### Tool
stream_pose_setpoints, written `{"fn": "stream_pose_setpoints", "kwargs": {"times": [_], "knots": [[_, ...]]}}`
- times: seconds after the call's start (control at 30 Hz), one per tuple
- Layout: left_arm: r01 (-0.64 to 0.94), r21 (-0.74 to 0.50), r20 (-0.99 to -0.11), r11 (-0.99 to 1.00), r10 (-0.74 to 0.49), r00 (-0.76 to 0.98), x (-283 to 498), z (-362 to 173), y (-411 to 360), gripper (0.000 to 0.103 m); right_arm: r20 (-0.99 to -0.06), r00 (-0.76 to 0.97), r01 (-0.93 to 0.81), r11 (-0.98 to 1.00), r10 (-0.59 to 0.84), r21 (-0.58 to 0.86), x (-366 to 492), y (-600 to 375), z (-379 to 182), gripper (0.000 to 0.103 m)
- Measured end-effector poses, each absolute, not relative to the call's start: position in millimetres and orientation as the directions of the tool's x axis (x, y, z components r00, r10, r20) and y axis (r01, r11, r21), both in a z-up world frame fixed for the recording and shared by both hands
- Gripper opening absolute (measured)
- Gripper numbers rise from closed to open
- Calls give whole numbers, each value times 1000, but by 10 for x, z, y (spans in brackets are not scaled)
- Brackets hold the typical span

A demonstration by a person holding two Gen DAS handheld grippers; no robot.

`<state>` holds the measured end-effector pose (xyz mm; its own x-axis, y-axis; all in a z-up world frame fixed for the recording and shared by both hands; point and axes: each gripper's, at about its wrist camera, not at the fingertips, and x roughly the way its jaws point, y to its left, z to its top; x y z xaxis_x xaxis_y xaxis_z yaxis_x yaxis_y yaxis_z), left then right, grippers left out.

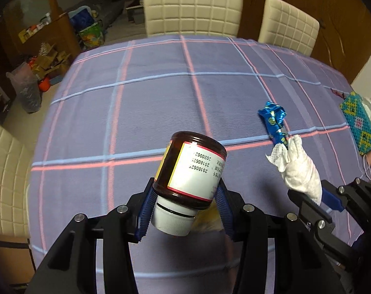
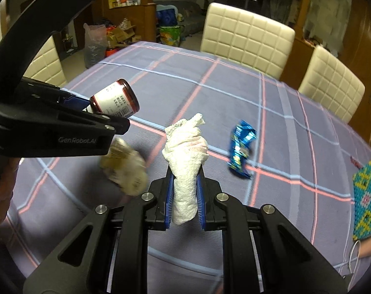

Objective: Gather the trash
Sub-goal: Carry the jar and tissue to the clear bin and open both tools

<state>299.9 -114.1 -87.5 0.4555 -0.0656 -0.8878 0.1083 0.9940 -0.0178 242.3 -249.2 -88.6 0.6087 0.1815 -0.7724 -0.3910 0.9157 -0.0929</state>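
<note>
Clamped between the left gripper [image 1: 185,196] fingers, a brown glass jar with white cap [image 1: 192,169] hangs cap-first. Beside it the right gripper [image 2: 185,191] pinches a crumpled white paper towel [image 2: 185,156] (both presumably bin-bound); a blue foil wrapper [image 2: 241,152] waits near the checked tablecloth [image 1: 148,98]'s right edge.

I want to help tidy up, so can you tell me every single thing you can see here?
Bottle: one, brown with white label and white cap, held off the table in the left gripper.
Tissue: one, white, crumpled, clamped in the right gripper.
Wrapper: one, shiny blue, lying on the tablecloth.
Crumpled packet: one, beige and white, blurred, on the cloth below the bottle.
Beaded box: one, teal with yellow and pink pattern, at the table's right edge.
Tablecloth: one, purple with pink and blue stripes, covering the table.
Chairs: three, cream, quilted, around the table.
Clutter: bags and boxes on the floor beyond.
Left gripper: black, blue pads.
Right gripper: black, blue pads.
</note>
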Motion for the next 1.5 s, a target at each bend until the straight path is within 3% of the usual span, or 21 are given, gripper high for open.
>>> {"fn": "stream_pose_setpoints", "kwargs": {"times": [0.37, 0.87, 1.5], "knots": [[-25, -12, -857, 1000, 2, 516, 2547, -741, 31, 46, -764, 600, -523, 839, 238, -149, 2230, -1334, -721, 17], [-228, -10, -863, 974, 107, 493, 2266, -945, 1634, 46, -786, 524, -684, 712, 328, -159, 2198, 261, -823, 17], [-368, 12, -881, 930, 184, 436, 2155, -1268, 2789, 46, -826, 437, -788, 594, 357, -161, 2371, 1569, -1045, 17]]}}
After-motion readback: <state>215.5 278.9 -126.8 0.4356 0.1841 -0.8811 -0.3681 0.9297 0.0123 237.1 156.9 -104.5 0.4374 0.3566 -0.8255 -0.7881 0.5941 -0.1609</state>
